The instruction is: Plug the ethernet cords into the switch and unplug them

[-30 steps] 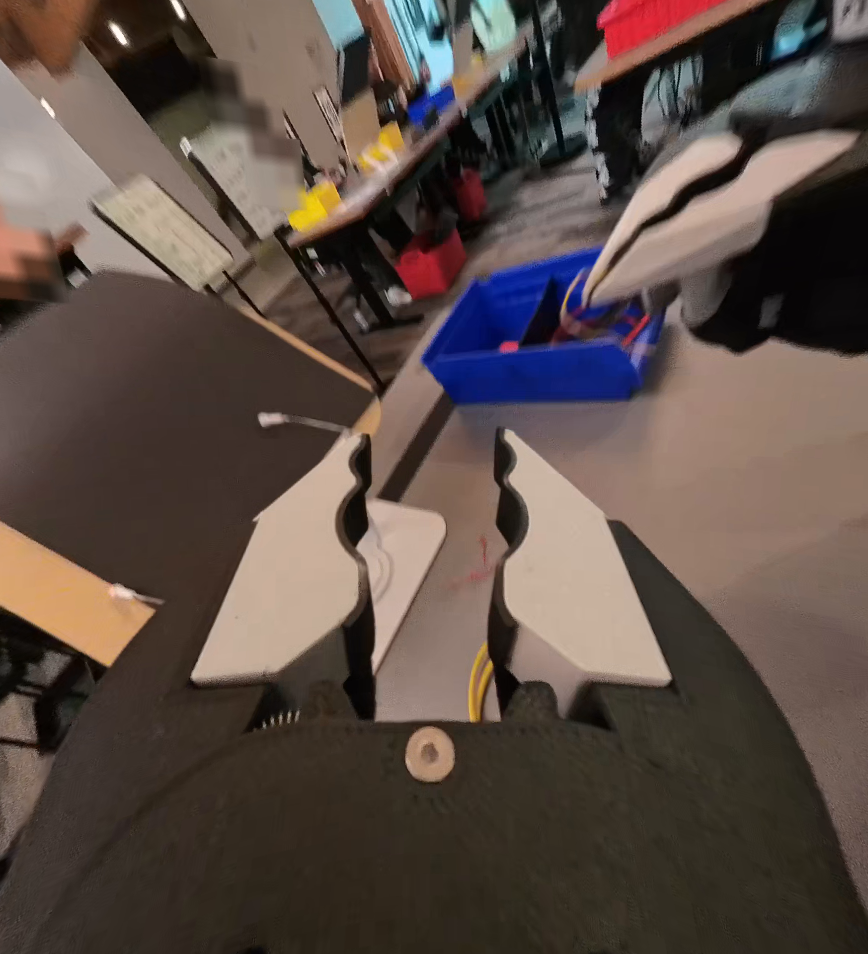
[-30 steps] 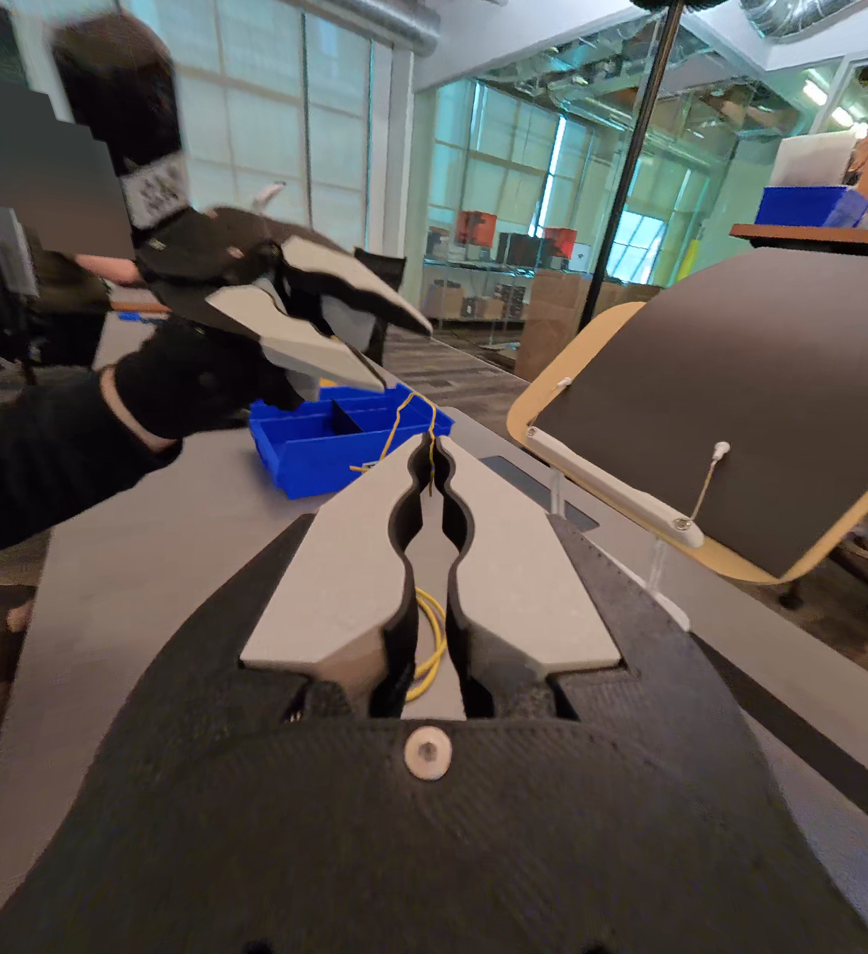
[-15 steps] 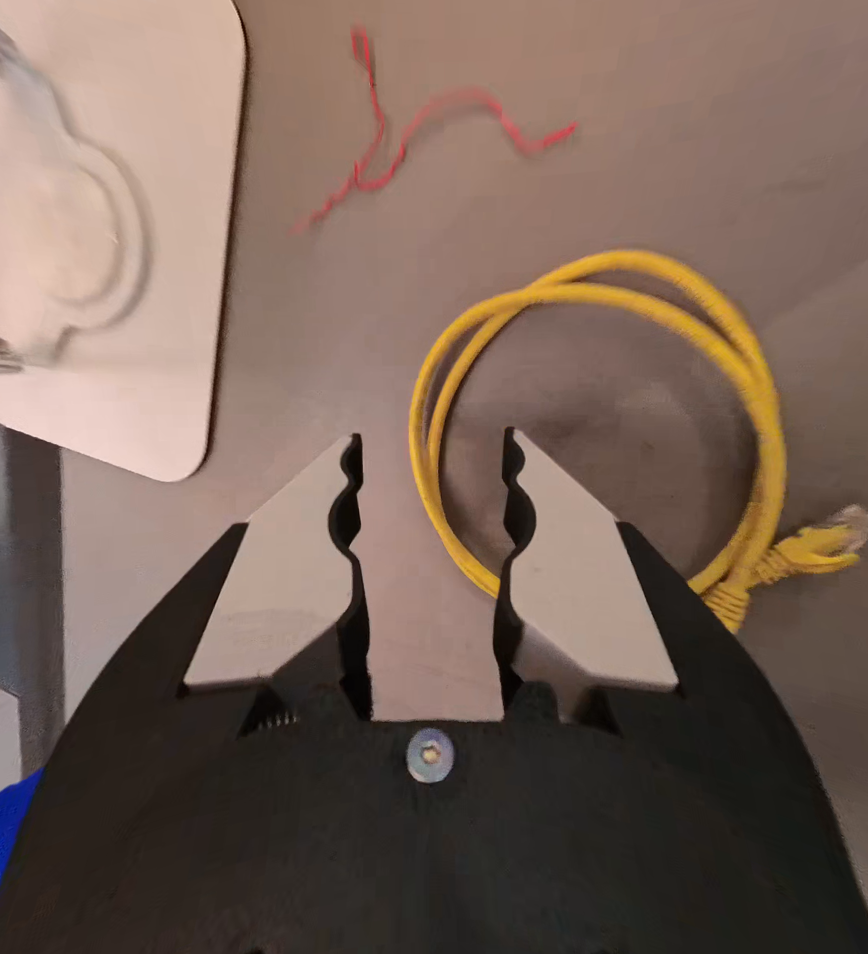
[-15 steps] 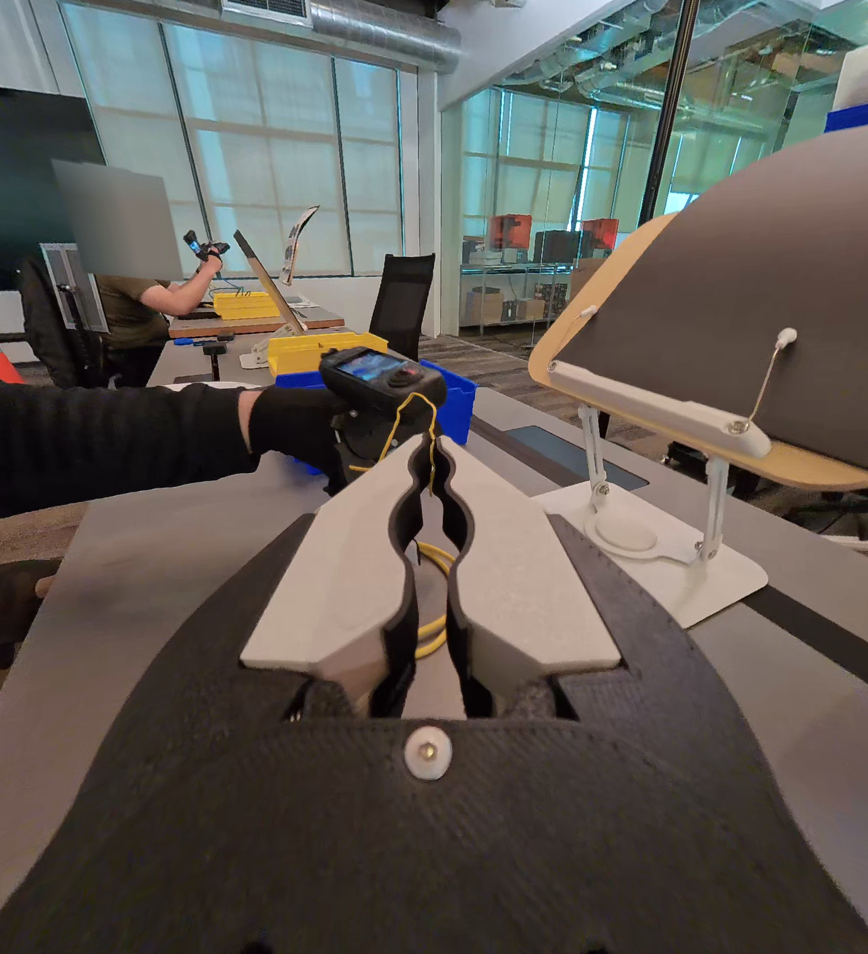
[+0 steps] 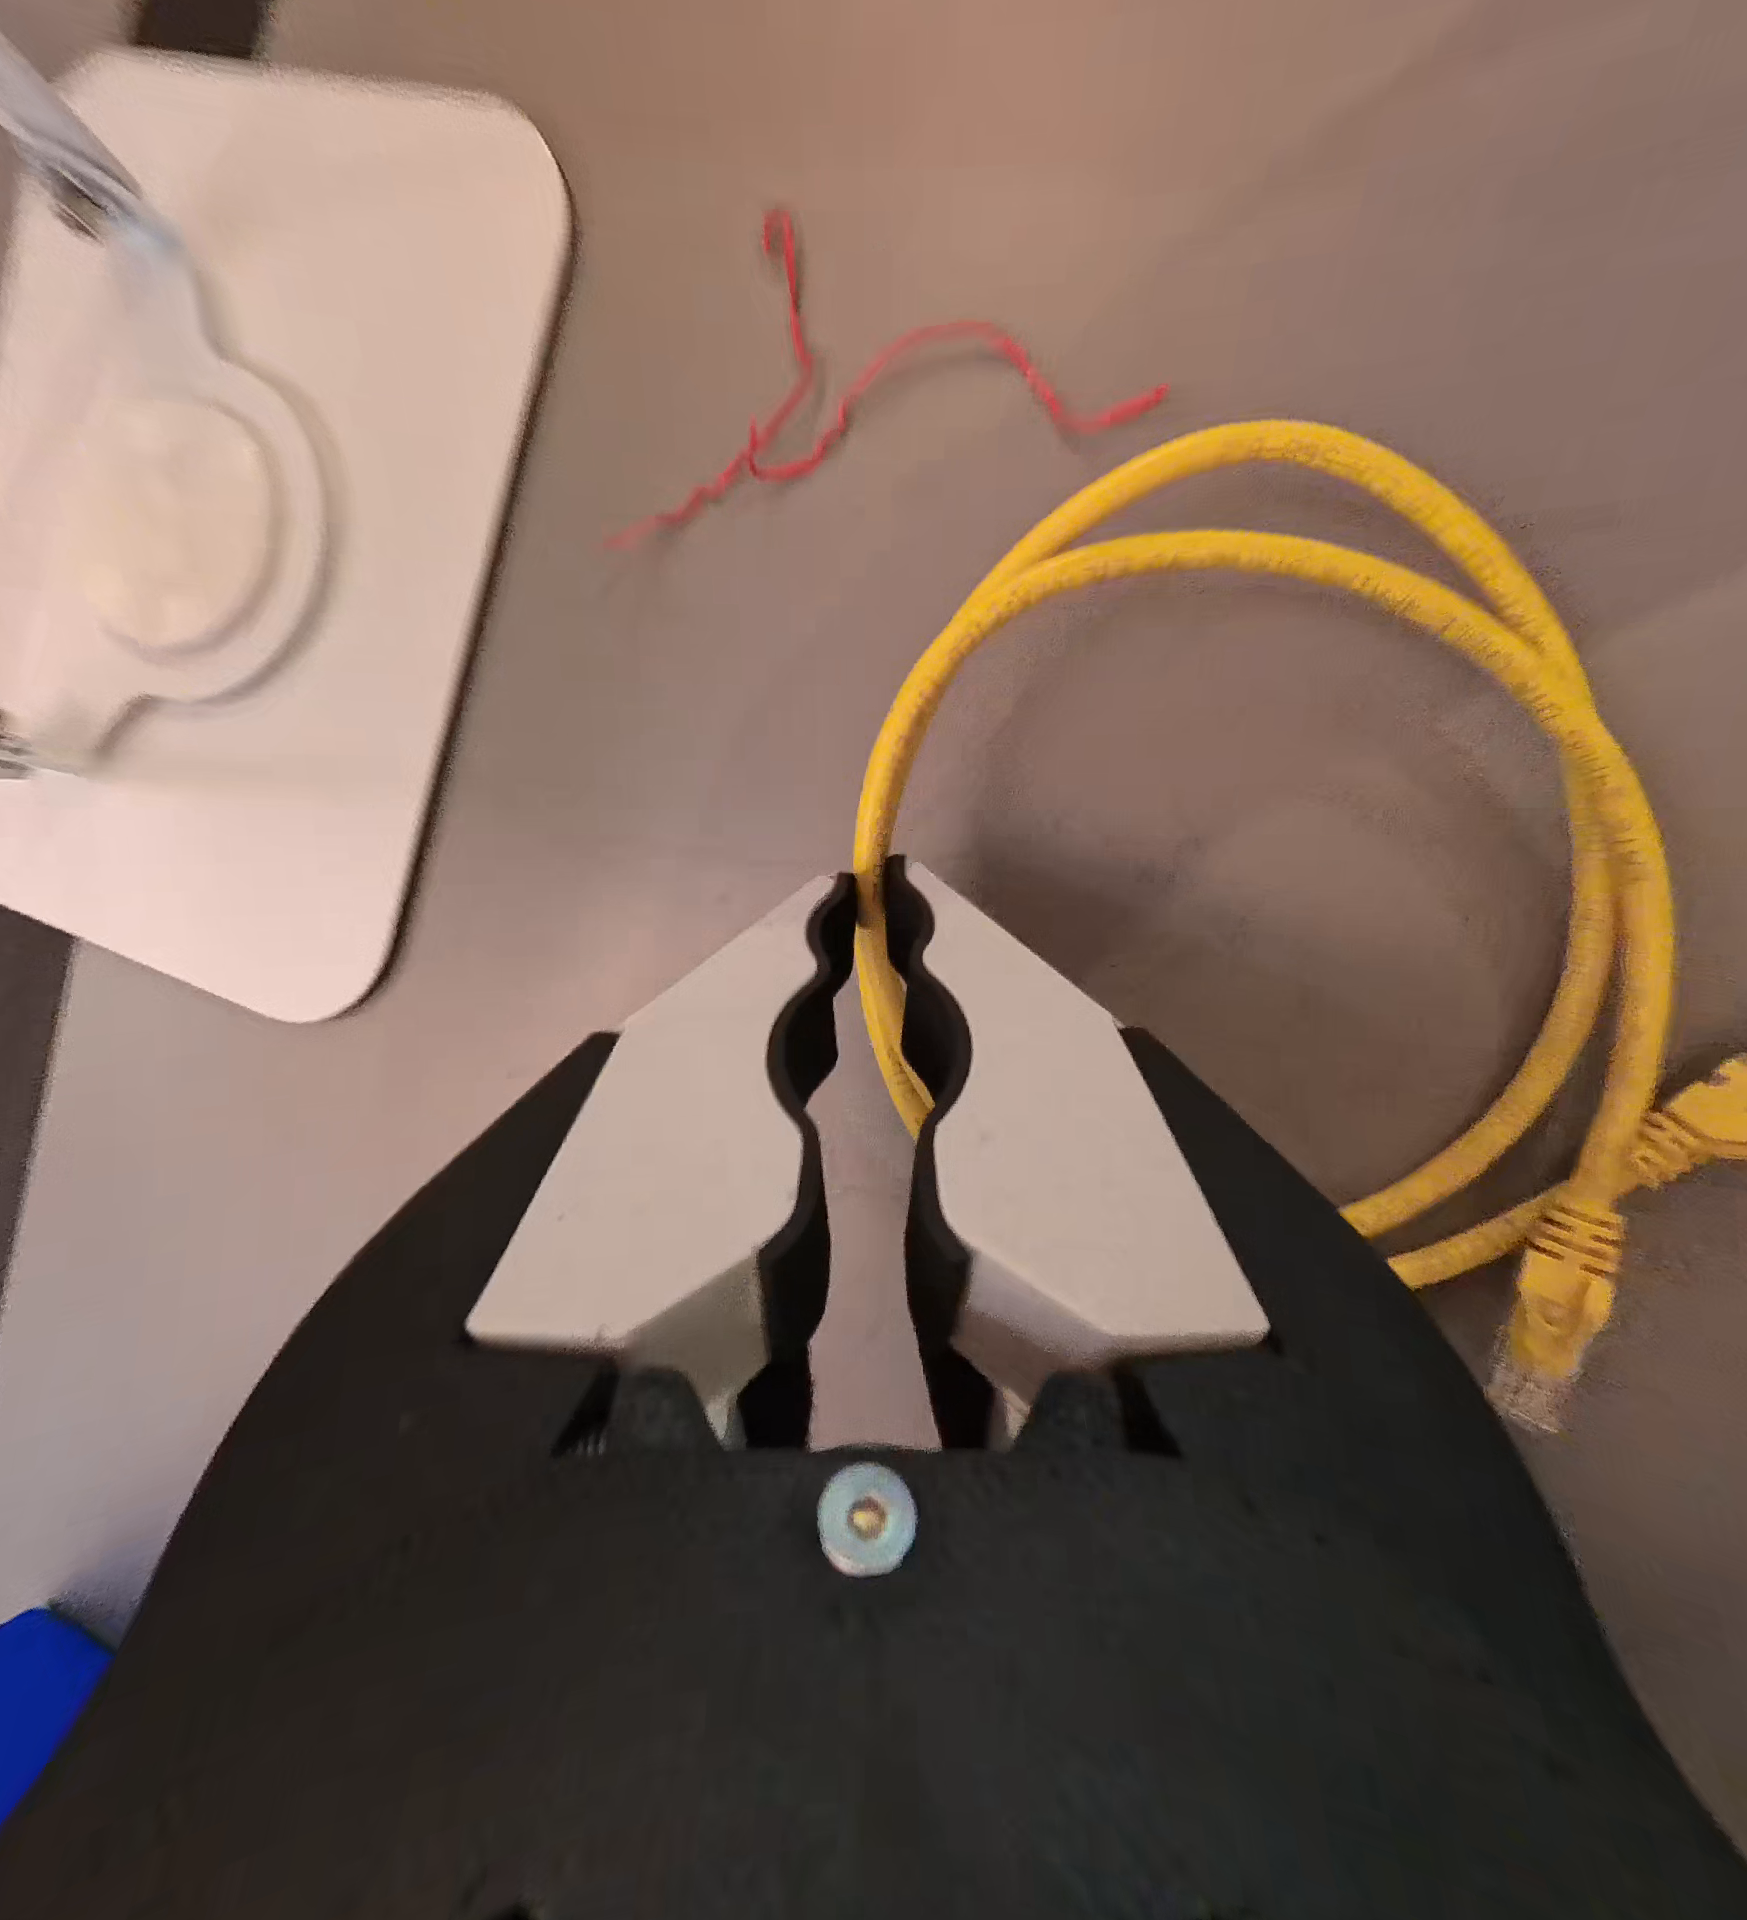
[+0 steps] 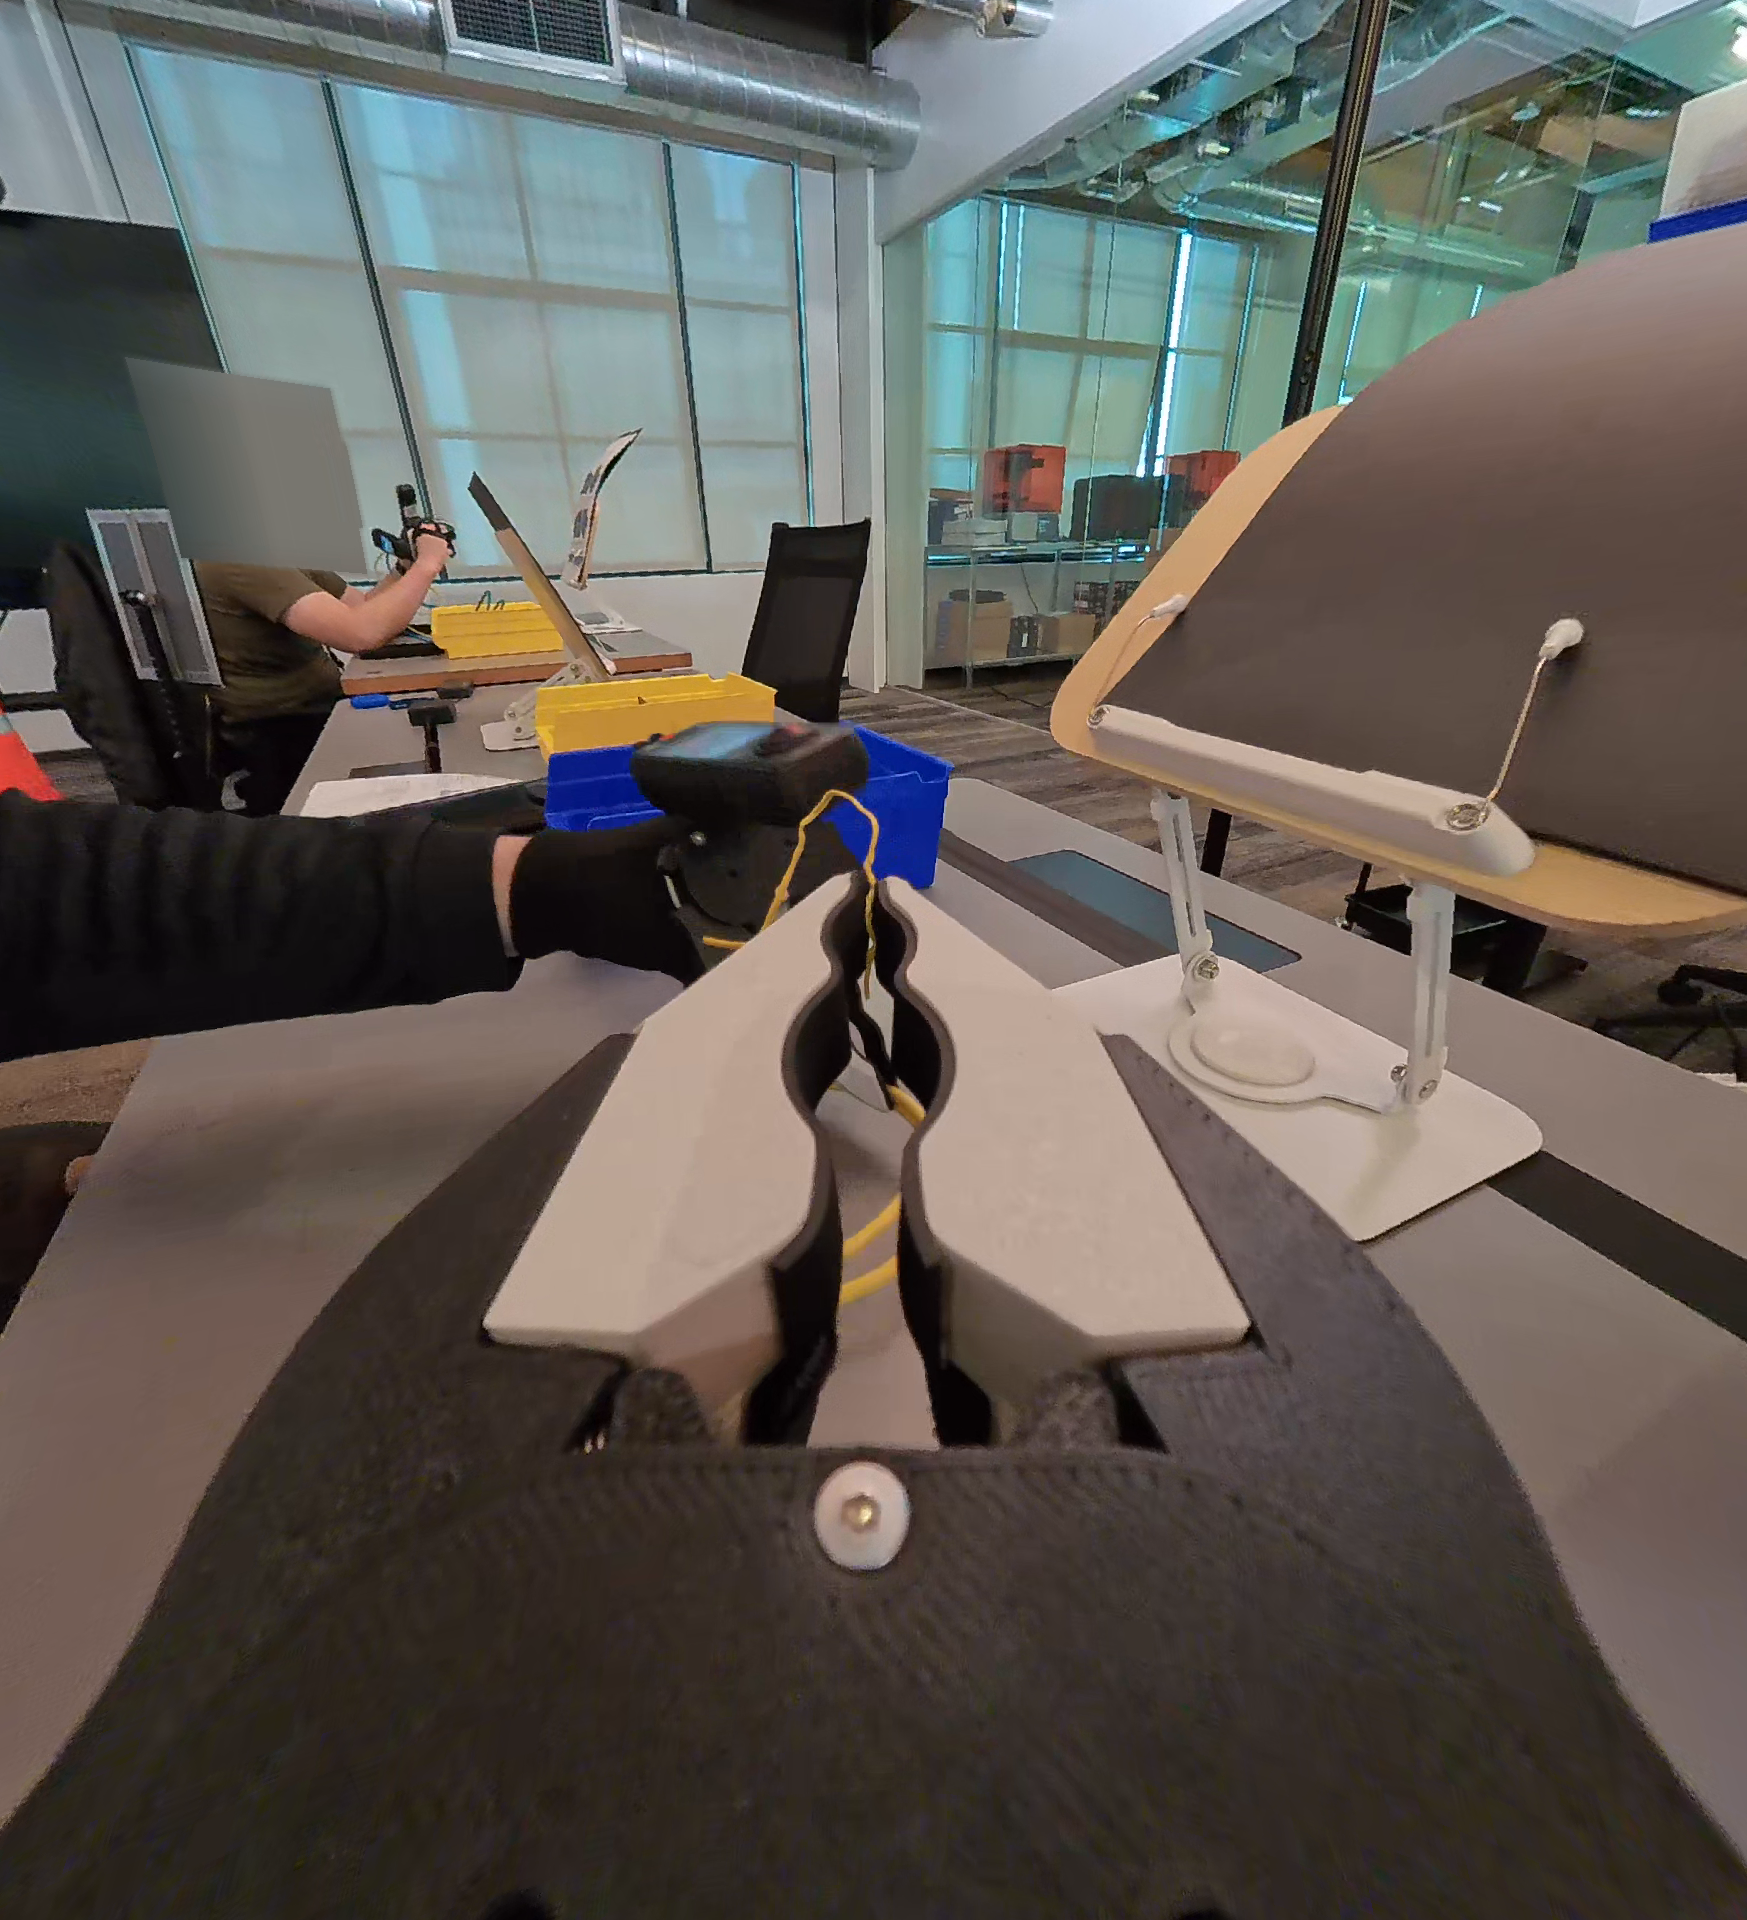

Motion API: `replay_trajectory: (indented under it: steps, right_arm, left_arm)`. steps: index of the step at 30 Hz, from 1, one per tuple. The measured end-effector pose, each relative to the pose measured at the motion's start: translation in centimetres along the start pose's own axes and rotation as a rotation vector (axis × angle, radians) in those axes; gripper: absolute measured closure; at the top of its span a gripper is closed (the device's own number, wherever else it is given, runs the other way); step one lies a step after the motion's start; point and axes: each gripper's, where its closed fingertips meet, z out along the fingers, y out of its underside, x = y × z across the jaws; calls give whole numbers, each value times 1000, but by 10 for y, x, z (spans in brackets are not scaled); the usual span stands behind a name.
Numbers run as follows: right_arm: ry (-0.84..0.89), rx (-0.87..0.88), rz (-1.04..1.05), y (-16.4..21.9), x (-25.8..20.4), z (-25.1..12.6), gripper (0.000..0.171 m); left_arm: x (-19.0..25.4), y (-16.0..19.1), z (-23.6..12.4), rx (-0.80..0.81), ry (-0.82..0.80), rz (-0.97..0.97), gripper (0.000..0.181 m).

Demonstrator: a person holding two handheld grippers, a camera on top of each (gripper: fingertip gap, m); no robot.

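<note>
A coiled yellow ethernet cord [image 5: 1471, 613] lies on the grey table, its two plugs [image 5: 1565, 1299] at the right. My left gripper [image 5: 874, 878] points straight down and is shut on the left side of the coil. My right gripper [image 6: 869, 894] is shut on a thin yellow wire tie [image 6: 827, 816] that loops above its tips. In the right wrist view a gloved hand [image 6: 588, 894] holds the left gripper's black body [image 6: 744, 774] just ahead, and the cord [image 6: 874, 1231] shows through my fingers' gap. No switch is in view.
A thin red wire tie [image 5: 848, 416] lies beyond the coil. A white stand base [image 5: 329, 520] sits left of it and carries a tilted dark board [image 6: 1575, 623]. A blue bin [image 6: 900, 821] stands behind. A person [image 6: 266, 634] works at a far table.
The left gripper has swung from pointing across the room to pointing down at the table, then closed from open onto the yellow cord. The right gripper stays shut on the thin tie.
</note>
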Motion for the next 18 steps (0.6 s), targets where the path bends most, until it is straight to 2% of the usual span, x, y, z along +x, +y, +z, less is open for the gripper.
replay_trajectory:
  steps: [1, 9, 15, 18]
  right_arm:
    - [2, 1, -6, -2, 0, -1, 171]
    - [1, 50, -48, -42, -6, -1, 171]
    - [3, 103, -131, -99, -19, 7, 171]
    - [2, 137, -192, -129, -33, 14, 171]
  left_arm:
    - [-1, -10, -10, 60, -20, -1, 178]
    - [4, -94, -119, 504, -106, 35, 179]
    - [23, -151, -189, 730, -118, 120, 179]
    - [35, -172, -208, 803, -92, 146, 179]
